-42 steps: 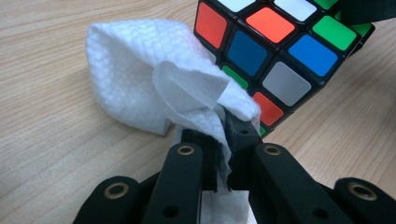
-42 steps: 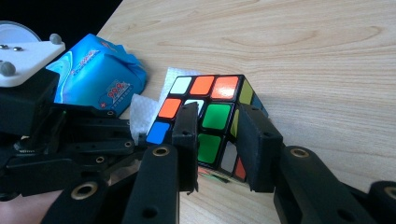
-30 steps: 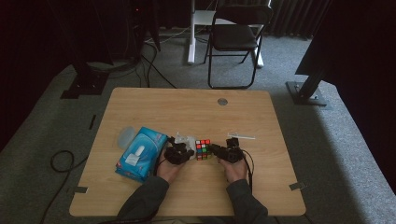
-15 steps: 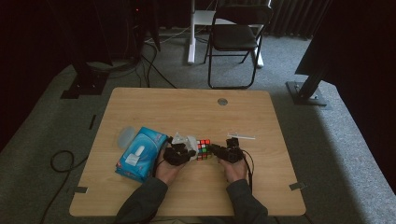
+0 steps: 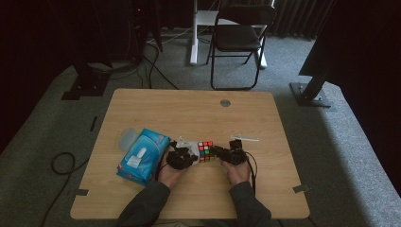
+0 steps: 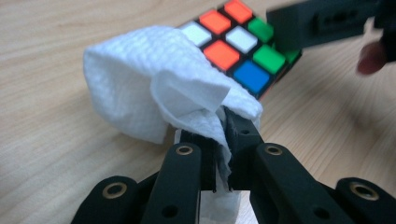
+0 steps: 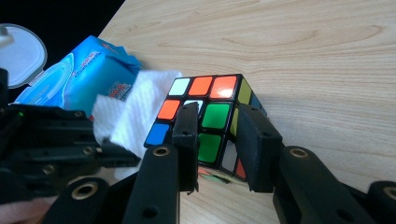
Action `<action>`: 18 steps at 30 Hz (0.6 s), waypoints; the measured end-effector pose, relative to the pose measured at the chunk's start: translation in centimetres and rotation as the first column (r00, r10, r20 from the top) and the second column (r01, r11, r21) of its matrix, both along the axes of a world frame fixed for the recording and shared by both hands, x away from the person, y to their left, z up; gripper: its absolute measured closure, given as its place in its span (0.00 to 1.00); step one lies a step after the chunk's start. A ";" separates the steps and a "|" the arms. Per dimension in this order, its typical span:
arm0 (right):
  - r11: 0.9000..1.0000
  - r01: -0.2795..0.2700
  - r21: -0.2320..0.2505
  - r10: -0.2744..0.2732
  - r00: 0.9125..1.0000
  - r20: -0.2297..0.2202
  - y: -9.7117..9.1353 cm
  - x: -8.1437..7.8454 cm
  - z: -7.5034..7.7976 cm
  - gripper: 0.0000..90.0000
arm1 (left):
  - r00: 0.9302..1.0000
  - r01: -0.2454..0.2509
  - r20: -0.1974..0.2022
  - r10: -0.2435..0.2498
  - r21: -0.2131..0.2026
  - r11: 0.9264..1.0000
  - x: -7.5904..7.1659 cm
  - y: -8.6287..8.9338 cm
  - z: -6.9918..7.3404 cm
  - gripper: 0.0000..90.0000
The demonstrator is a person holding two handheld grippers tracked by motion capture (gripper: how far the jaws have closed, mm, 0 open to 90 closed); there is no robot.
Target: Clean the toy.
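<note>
A colour cube [image 5: 205, 151] rests on the wooden table [image 5: 189, 109] between both hands. My right gripper [image 5: 221, 153] is shut on it, and in the right gripper view its jaws pinch one corner of the cube [image 7: 212, 116]. My left gripper [image 5: 185, 157] is shut on a crumpled white wipe [image 5: 186, 145]. In the left gripper view the wipe [image 6: 154, 84] bulges out of the closed jaws and lies against the cube's [image 6: 233, 44] top and near side. The right gripper's jaw crosses the top right of that view.
A blue pack of wipes [image 5: 142, 156] with its lid flipped open lies left of the left hand. A thin white strip [image 5: 244, 138] lies just beyond the right gripper. A round grey cap [image 5: 225, 102] sits in the table's far edge. A folding chair [image 5: 239, 38] stands behind the table.
</note>
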State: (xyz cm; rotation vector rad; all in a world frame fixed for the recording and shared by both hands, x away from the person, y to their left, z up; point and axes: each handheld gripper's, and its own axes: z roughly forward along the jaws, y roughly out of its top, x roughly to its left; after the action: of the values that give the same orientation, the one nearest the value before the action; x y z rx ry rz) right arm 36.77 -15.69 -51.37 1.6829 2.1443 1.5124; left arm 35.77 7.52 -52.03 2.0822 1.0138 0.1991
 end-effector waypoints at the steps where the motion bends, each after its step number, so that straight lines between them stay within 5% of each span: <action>1: 1.000 0.001 -0.001 -0.001 1.000 0.001 0.0 0.0 0.0 0.78 | 1.000 0.001 -0.001 -0.001 0.003 1.000 0.0 0.0 -0.1 0.95; 8: 1.000 0.001 -0.002 -0.001 1.000 0.001 0.0 0.0 0.0 0.78 | 1.000 -0.013 -0.027 0.014 0.058 0.998 0.3 -0.6 -1.7 0.95; 18: 1.000 0.000 -0.001 0.000 1.000 0.001 0.0 0.0 0.0 0.78 | 0.999 -0.016 -0.027 0.018 0.065 0.998 0.3 -0.6 -1.6 0.94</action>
State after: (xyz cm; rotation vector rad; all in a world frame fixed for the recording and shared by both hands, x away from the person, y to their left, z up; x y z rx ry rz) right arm 36.77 -15.69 -51.37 1.6815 2.1434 1.5123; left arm 36.07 6.89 -53.62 2.1409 1.0549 0.2153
